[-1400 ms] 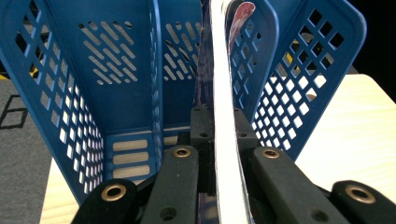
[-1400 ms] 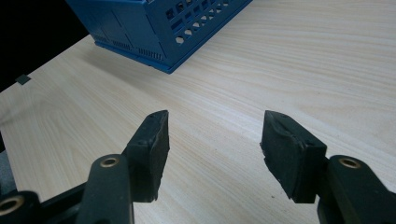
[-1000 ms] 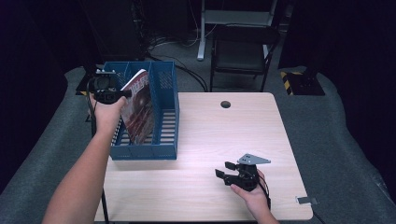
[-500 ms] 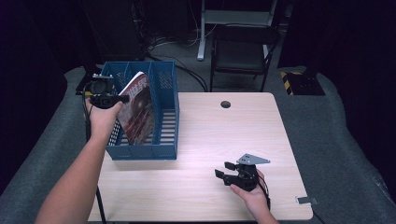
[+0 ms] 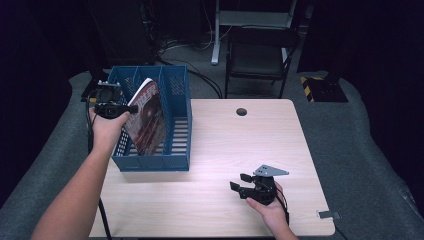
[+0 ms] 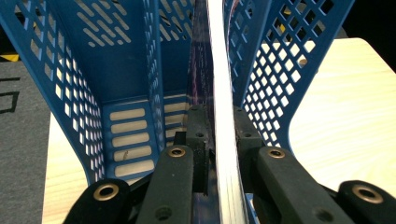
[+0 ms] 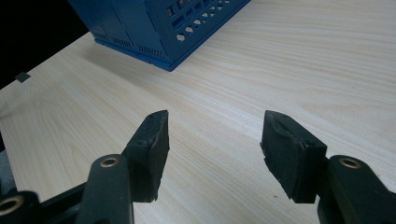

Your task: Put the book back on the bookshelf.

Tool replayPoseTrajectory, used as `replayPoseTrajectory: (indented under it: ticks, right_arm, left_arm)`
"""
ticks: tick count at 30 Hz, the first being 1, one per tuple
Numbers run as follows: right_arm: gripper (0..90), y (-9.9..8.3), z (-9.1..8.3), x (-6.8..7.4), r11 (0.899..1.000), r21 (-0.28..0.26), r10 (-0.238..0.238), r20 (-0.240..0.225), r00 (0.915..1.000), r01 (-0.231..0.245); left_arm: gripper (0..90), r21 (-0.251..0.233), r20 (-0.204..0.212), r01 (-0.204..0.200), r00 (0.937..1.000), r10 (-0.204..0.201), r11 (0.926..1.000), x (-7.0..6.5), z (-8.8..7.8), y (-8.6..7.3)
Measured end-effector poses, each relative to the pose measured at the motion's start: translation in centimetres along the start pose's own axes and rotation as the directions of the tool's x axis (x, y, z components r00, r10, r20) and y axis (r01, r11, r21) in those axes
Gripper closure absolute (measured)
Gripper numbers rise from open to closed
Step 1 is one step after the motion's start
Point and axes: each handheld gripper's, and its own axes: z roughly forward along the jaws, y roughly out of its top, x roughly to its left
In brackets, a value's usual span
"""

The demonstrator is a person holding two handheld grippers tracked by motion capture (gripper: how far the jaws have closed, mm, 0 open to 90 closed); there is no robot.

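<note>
Blue perforated plastic forms the file rack [image 5: 176, 125] that stands on the left part of the pale wood-grain table [image 5: 240, 150], and the magazine [image 5: 146, 117] under handling stands inside it, tilted, its top corner rising above the rack's rim. The left gripper [image 5: 112, 106], held above the rack's left wall, has that top corner between its fingers. In the left gripper view the magazine [image 6: 219, 93] runs edge-on straight ahead from between the two black fingers [image 6: 198, 140], white page block against one pad and dark cover against the other; the jaws have just been opening slightly, yet both pads lie on the paper, so the grip reads as closed on the magazine. To either side of those fingers sit the rack's lattice walls [image 6: 275, 70], with the slotted floor below and ahead of the fingertips — the magazine's lower edge cannot be made out. The right gripper [image 5: 242, 182] rests low at the table's near right, well apart from the rack, its grey three-cornered plate on top. In the right gripper view its fingers [image 7: 149, 149] stand apart with bare tabletop between them, nothing held — the rack's corner [image 7: 159, 28] lies beyond the fingertips, toward the upper left.
</note>
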Motion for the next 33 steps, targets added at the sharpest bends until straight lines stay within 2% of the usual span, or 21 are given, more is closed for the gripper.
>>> replayPoseTrajectory:
  ticks: [1,2,4,13,18,24,27,33]
  right_arm:
    - [41.3,0.0,0.0,0.0,1.0,-0.003,0.001,0.001,1.0,-0.001]
    - [41.3,0.0,0.0,0.0,1.0,-0.003,0.001,0.001,1.0,-0.001]
    - [41.3,0.0,0.0,0.1,1.0,0.0,0.005,0.0,1.0,-0.005]
    - [41.3,0.0,0.0,0.1,1.0,0.002,0.007,0.003,1.0,-0.007]
    - [41.1,0.0,0.1,0.1,1.0,0.001,0.002,0.001,1.0,-0.002]
    - [41.1,-0.1,0.1,0.1,1.0,0.007,0.005,-0.001,1.0,-0.005]
    - [41.1,-0.1,0.2,0.1,1.0,0.006,0.006,-0.001,1.0,-0.006]
    - [41.1,-0.1,0.2,0.1,1.0,0.012,0.01,-0.003,0.9999,-0.01]
  left_arm:
    - [80.3,0.006,0.005,0.001,1.0,-0.001,1.0,-0.1,-0.1,0.0]
    - [80.1,-0.011,0.004,0.007,1.0,-0.007,0.9999,-0.1,-0.1,-0.1]
    - [80.2,0.006,0.008,0.0,1.0,0.0,1.0,-0.1,-0.5,0.0]
    - [80.7,0.016,0.017,-0.016,0.9997,0.015,0.9997,-0.1,-1.6,0.0]
    - [80.2,0.02,0.019,-0.016,0.9997,0.016,0.9997,0.1,-1.8,-0.1]
    - [80.6,0.03,0.016,0.002,0.9999,-0.002,0.9995,0.3,-2.0,-0.3]
    - [82.5,0.03,0.006,-0.01,0.9999,0.009,0.9995,0.5,-2.0,-0.3]
    - [83.8,0.04,0.004,-0.003,1.0,0.003,0.9992,0.3,-2.0,-0.2]
